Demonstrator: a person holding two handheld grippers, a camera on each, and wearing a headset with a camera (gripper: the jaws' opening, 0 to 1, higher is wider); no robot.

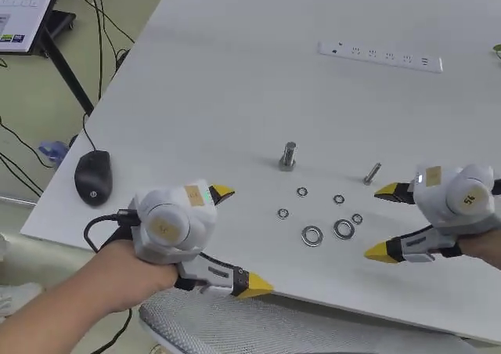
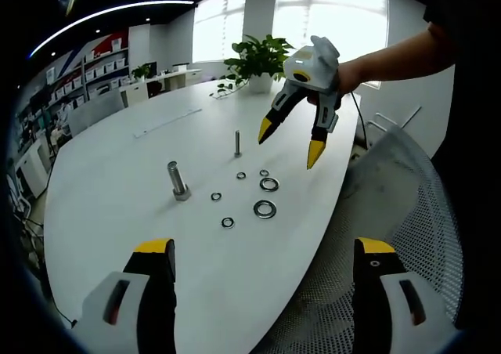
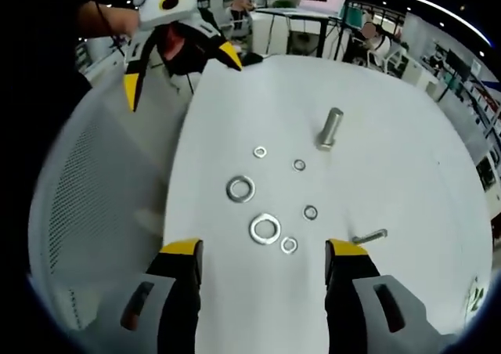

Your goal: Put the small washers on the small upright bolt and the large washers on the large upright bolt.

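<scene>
Both grippers are open and carrying nothing. The left gripper hangs over the near edge of the worktop, and the right gripper sits a bit further in on the other side. All the washers lie flat on the worktop between them, none on a bolt yet. The two large washers are side by side nearest the person, with four small washers scattered just behind. The right gripper is clearly the closer one: a large washer lies just off its tips, toward the left gripper. The large bolt stands upright beyond the washers. The small bolt is near the right gripper's far tip and looks upright in the left gripper view. My guess is right goes first, and a flat washer will be fiddly to pinch.
</scene>
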